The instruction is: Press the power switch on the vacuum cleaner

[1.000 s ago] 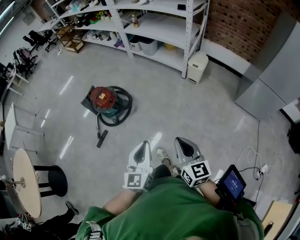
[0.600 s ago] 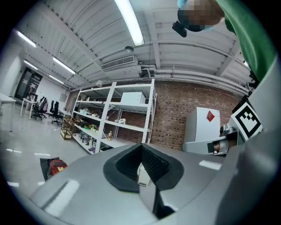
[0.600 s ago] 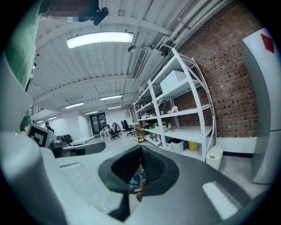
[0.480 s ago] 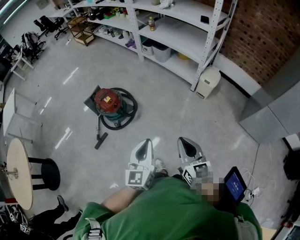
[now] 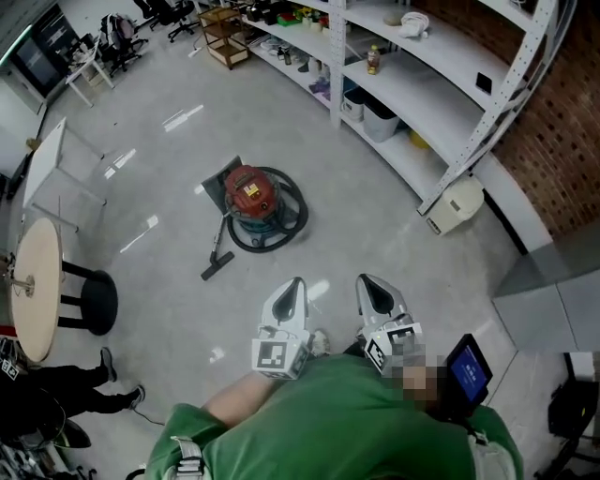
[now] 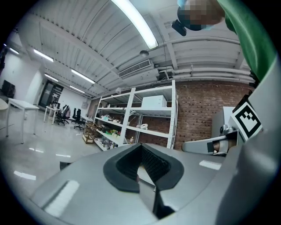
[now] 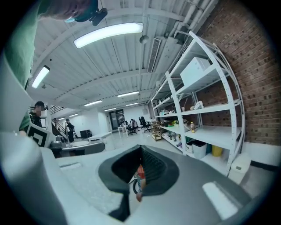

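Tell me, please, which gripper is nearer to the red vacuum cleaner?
Left. The left gripper is well short of the vacuum cleaner, which sits ahead to its left; the right gripper is farther over.

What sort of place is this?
Probably a workshop or lab hall: long metal shelves of supplies along a brick wall, office chairs in the far corner, and a vacuum on the bare polished floor.
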Available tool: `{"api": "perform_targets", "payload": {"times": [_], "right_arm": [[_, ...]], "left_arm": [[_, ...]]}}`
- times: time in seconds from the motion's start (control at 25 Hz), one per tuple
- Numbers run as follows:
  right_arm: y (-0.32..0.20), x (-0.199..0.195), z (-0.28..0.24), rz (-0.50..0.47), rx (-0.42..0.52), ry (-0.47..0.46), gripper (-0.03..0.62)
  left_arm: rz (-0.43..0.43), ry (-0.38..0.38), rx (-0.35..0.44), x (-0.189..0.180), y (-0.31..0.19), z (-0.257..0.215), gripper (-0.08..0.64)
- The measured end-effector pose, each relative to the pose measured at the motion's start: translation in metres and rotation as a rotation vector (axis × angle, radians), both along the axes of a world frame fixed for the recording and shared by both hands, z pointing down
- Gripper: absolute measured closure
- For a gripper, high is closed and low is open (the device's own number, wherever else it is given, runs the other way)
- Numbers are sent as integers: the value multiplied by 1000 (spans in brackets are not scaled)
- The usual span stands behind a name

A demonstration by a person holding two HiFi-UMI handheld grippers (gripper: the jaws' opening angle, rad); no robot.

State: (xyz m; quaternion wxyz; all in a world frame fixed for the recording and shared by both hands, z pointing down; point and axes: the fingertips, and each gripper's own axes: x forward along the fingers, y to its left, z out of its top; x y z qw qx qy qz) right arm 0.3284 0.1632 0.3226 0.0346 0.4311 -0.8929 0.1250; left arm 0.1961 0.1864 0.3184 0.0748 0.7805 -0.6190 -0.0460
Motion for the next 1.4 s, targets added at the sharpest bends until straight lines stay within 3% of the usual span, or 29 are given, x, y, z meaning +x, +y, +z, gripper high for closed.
{"api": "perform_targets", "payload": {"times": [0.28,0.64,1.16,1.4], "right_arm": [[-39,-15,-2,-172,-2,-6,592],[-60,-12,1,-359,-9,-4,592],[-84,13,16,-476,-53,-25,592],[-99,7,24,-500,-73,-25,592]], "left_arm": [[-171,-12,-2,-9,-15,1,552],[-362,-1,-27,7,-15,3,552],[-510,-22,-86,45,-23,16,552],[-541,-25,-102,41,-35,19,552]]}}
